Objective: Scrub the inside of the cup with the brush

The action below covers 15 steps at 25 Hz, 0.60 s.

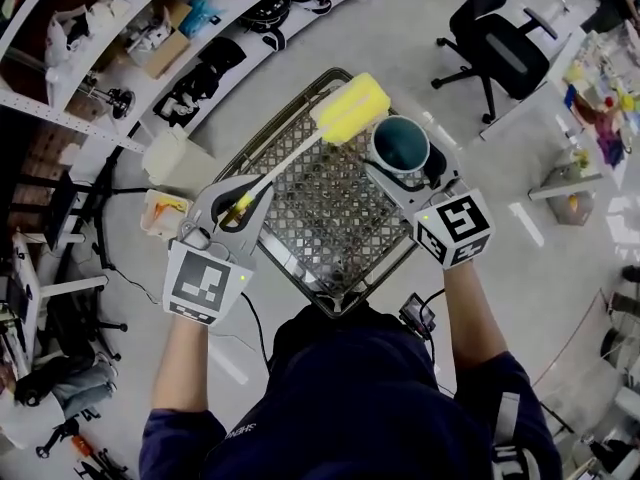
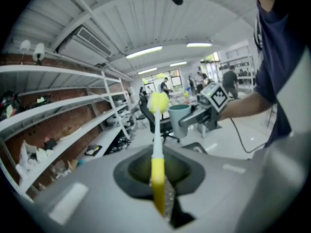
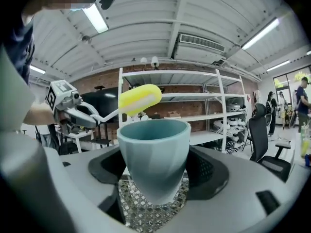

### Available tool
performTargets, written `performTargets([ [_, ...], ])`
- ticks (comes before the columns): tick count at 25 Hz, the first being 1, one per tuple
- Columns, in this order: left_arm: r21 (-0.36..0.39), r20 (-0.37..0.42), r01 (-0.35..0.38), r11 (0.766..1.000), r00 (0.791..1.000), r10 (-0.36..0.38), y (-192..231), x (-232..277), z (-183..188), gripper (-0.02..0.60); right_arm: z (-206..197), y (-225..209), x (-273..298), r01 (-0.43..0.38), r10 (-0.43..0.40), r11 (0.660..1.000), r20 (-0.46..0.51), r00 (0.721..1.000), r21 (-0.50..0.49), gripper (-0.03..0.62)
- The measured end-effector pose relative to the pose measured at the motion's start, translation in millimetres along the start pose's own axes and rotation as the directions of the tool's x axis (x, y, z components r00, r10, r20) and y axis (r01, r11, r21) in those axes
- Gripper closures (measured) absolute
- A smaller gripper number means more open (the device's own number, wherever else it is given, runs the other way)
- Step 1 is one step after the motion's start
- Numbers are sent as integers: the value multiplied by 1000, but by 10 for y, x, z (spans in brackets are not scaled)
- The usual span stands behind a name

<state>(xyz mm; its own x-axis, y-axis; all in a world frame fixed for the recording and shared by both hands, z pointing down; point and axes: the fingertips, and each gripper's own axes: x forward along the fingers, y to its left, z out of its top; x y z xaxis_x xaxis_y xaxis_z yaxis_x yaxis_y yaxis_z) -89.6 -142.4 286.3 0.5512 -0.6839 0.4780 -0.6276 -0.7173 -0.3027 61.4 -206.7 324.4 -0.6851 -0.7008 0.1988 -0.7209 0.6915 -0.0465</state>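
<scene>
A teal cup [image 1: 401, 144] is held upright above a wire basket, with my right gripper [image 1: 412, 174] shut on its lower body [image 3: 154, 161]. My left gripper [image 1: 238, 208] is shut on the yellow grip of a brush [image 2: 157, 178]. The brush has a white stem and a yellow sponge head [image 1: 350, 108]. That head hovers just left of the cup's rim in the head view, outside the cup. In the right gripper view the sponge head [image 3: 139, 99] sits above and behind the rim. In the left gripper view the cup [image 2: 179, 118] is beyond the brush tip.
A metal wire basket [image 1: 320, 208] stands on the floor below both grippers. Shelving [image 1: 150, 38] with boxes and gear runs along the left. A black office chair [image 1: 497, 43] is at the upper right, and a cluttered table [image 1: 600, 108] lies at the far right.
</scene>
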Motion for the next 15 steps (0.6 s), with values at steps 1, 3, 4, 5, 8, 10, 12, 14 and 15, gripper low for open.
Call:
performTargets([
  [1,-15,9,2,1000,1000,-2,-15,12,-5,551,28,6,-13,-5,5,1000,9,1000,8,238],
  [3,-33,21,6,999,1000,-5,-50,44,-15,551,76,19,-39,-14,14,1000,23,1000,19,238],
  [4,-43,28,8,999,1000,-7,-66,59,-20,551,97,26,-51,-20,19,1000,28,999,24,238],
  [5,-57,38,9,998,999,-7,-78,72,-26,551,113,32,-61,-25,24,999,32,999,28,238],
  [8,-139,79,12,990,997,-1,-86,110,-74,551,123,54,-63,-38,37,999,34,999,35,238],
  [10,-212,104,20,977,995,2,-82,128,-138,551,98,78,-36,-51,49,998,28,998,43,238],
  [12,-274,121,32,961,993,1,-98,139,-204,551,56,104,-3,-64,63,996,19,998,57,238],
  [14,-319,134,41,947,991,2,-131,150,-264,551,10,114,25,-72,71,995,9,997,75,238],
  [15,-340,141,46,939,990,2,-150,157,-295,551,-9,114,35,-72,71,994,6,997,82,238],
])
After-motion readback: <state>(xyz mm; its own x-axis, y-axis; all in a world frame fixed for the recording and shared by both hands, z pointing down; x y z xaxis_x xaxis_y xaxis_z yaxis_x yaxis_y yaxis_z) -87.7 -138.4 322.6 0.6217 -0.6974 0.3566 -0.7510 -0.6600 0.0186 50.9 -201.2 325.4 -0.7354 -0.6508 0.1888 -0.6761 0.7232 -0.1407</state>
